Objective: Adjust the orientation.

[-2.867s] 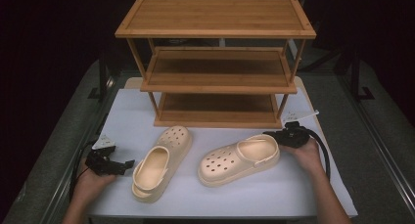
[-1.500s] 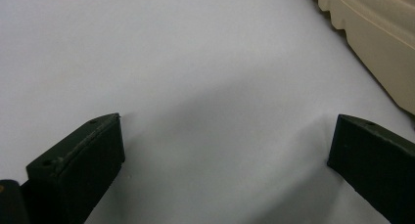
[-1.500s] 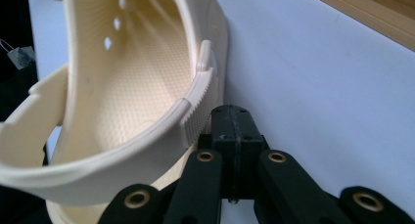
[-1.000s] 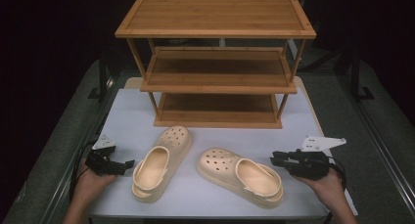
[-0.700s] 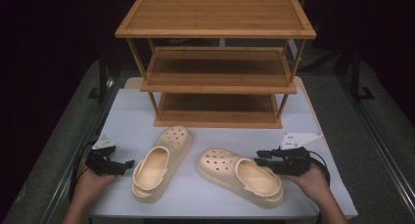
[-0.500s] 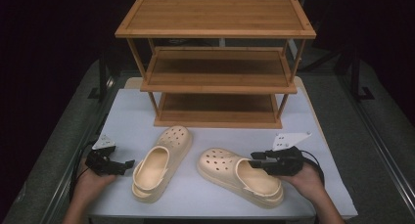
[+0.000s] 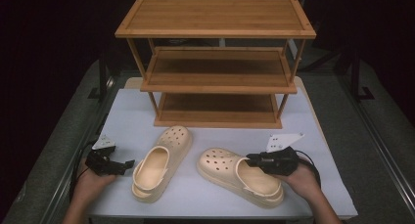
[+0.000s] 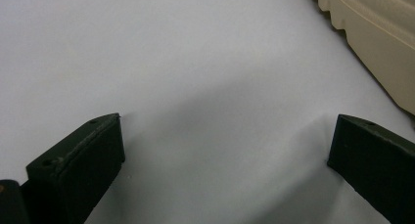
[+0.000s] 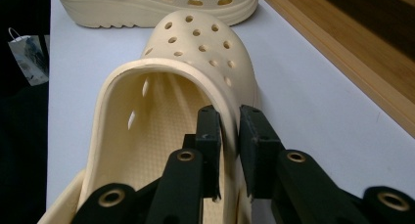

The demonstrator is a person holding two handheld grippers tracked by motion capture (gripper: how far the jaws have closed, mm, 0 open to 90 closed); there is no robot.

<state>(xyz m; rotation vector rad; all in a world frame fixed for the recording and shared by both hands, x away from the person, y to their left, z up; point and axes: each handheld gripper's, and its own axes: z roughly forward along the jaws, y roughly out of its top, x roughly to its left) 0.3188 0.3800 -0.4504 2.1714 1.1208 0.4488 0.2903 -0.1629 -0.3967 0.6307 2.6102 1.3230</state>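
Note:
Two cream clogs lie on the white table [image 7: 318, 136] in front of a wooden rack. The right clog [image 7: 220, 163] points its toe to the left. My right gripper [image 7: 250, 159] is shut on its side wall. In the right gripper view one jaw sits inside the right clog [image 9: 195, 48] and the other outside, pinching the rim, with my right gripper [image 9: 230, 128] nearly closed. The left clog [image 7: 159, 165] lies toe toward the rack. My left gripper [image 7: 128, 163] rests open on the table just left of it, its jaws wide apart around bare table [image 8: 225, 131], with the left clog's sole [image 8: 377, 38] at the upper right.
A three-tier wooden shoe rack [image 7: 215, 72] stands at the back of the table, its shelves bare. The left clog [image 9: 161, 4] lies beyond the right one in the right gripper view. The table's front edge runs close to both hands.
My right gripper moved left from beside the right clog onto its side wall and shut on the rim. Earlier that clog was turned toe-left. The left gripper stayed put.

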